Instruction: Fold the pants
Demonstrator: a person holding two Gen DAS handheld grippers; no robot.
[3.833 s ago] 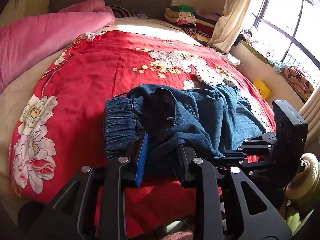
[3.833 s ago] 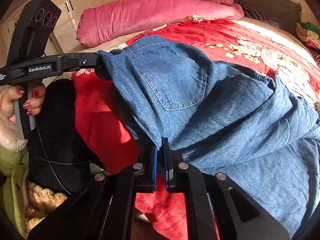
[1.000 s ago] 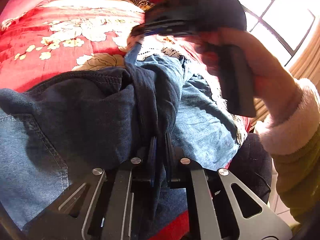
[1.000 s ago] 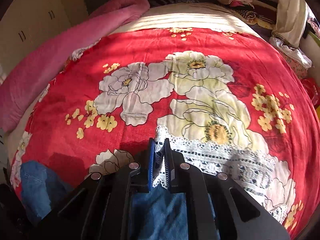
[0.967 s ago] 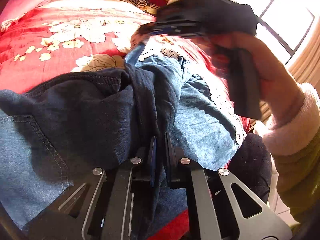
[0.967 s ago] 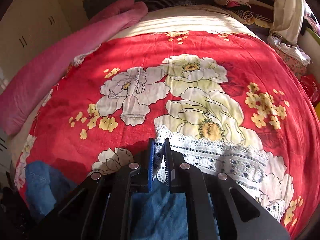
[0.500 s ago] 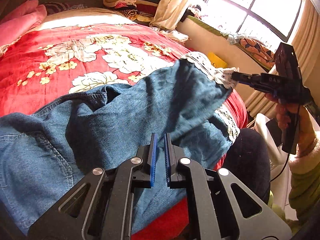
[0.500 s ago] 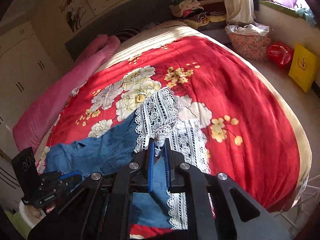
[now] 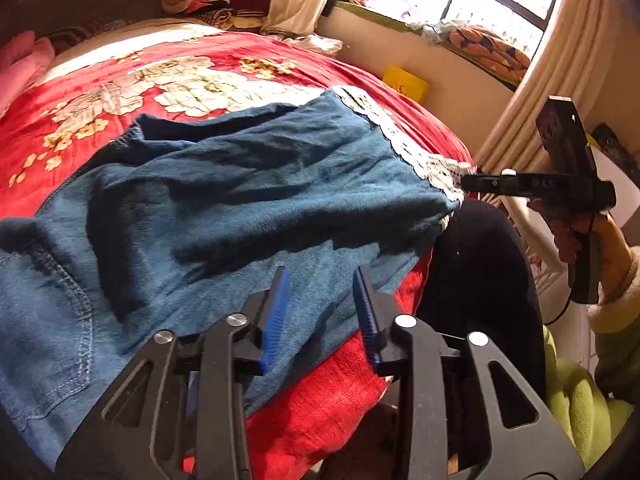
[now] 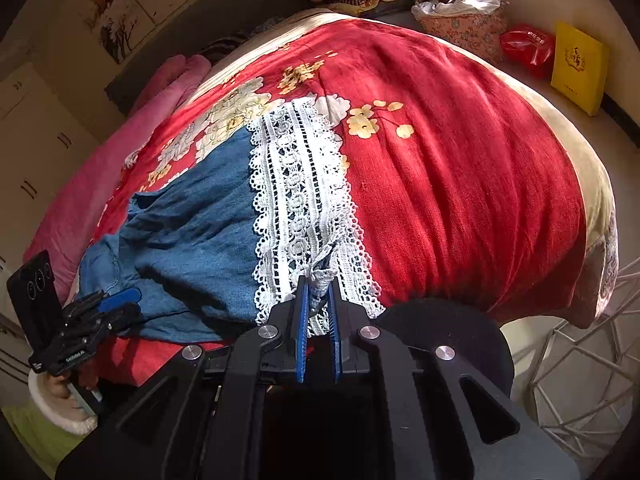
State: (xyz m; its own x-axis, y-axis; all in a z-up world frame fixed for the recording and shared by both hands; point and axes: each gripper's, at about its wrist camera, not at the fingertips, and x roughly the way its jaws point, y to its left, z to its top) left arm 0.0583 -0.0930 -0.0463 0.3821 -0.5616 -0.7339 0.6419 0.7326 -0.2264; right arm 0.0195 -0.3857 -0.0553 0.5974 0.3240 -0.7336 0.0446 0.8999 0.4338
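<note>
Denim pants (image 9: 224, 208) lie on the red bedspread (image 10: 460, 168); right gripper (image 10: 319, 312) pinches their lace hem (image 10: 300, 200), left gripper (image 9: 322, 312) spread apart, empty.

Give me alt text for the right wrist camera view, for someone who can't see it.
The right gripper, jaws shut, pinches the white lace hem of blue denim pants spread on a red floral bedspread. At lower left the left gripper hovers open beside the denim.
</note>
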